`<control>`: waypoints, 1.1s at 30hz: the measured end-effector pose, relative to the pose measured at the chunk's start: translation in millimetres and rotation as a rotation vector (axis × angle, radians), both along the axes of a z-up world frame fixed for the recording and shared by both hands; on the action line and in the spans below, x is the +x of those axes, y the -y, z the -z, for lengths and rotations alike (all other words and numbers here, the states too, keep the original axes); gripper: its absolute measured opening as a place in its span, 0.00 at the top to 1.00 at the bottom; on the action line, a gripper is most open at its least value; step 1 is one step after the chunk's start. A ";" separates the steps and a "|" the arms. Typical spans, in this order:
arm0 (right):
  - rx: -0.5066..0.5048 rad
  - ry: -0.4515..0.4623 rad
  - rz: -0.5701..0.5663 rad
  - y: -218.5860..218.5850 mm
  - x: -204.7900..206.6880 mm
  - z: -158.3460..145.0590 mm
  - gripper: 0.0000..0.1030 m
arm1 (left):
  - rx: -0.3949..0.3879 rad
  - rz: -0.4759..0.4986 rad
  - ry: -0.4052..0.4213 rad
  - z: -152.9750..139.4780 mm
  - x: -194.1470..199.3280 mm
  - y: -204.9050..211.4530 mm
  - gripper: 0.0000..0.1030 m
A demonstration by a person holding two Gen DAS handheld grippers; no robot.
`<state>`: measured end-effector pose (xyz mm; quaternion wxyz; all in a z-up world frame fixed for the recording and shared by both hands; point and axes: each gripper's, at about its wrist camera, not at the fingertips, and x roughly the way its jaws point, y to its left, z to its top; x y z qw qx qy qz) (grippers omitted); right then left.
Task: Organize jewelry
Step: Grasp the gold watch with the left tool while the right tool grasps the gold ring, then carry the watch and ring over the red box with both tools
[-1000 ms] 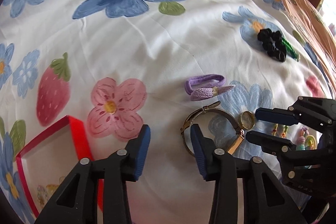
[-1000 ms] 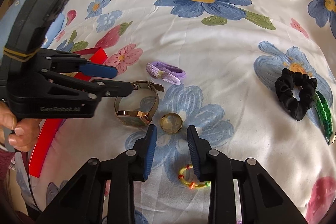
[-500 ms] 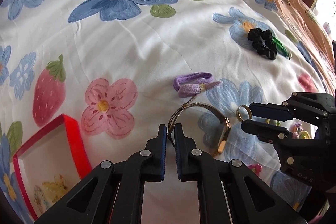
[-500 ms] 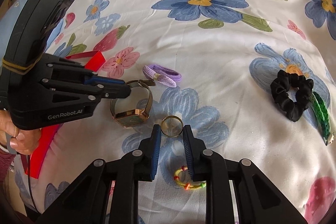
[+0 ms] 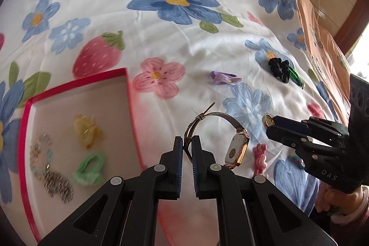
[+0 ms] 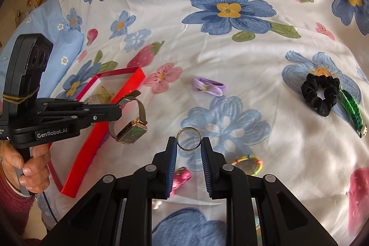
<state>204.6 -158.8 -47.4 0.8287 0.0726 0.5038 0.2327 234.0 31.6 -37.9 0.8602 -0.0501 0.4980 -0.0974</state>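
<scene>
The left gripper (image 5: 187,146) has its fingers (image 5: 177,155) pinched on the mesh strap of a gold watch (image 5: 237,149), which hangs clear of the bed (image 5: 161,43) with its rectangular case dangling to the right of the grip. The right gripper (image 6: 189,149) clamps a plain gold ring (image 6: 188,138) across its width, the hoop facing the camera, lifted above the flowered sheet.

The red box (image 5: 129,93) lies near the bed's left edge, already holding a yellow clip (image 5: 86,130), a green hair tie (image 5: 91,168) and a beaded chain bracelet (image 5: 49,170). In the left wrist view the box's right wall runs just left of the fingers, so the watch hangs only slightly right of that wall and the box opening lies to the fingers' left. The left hand is clearly the nearer one; seen from the right wrist camera, the ring sits well to the right of the box, with the watch and left gripper between them. A short leftward carry should put the watch over the tray first, though the swinging case could catch the wall if carried low.

Not yet collected on the sheet are a purple hair tie (image 6: 208,86), a black scrunchie (image 6: 320,93) with a green braided band (image 6: 351,111) touching it, a yellow loop (image 6: 246,164) and a pink clip (image 6: 182,178).
</scene>
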 end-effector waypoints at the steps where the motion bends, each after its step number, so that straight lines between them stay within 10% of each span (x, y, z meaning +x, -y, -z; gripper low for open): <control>1: 0.002 0.003 -0.004 -2.6 -2.1 -2.2 0.79 | -0.006 -0.018 0.004 -3.2 -8.4 -6.1 0.94; 33: 0.066 0.044 -0.246 -134.8 -32.2 -32.2 0.79 | -0.085 -0.311 0.019 -24.1 -125.0 -136.1 0.94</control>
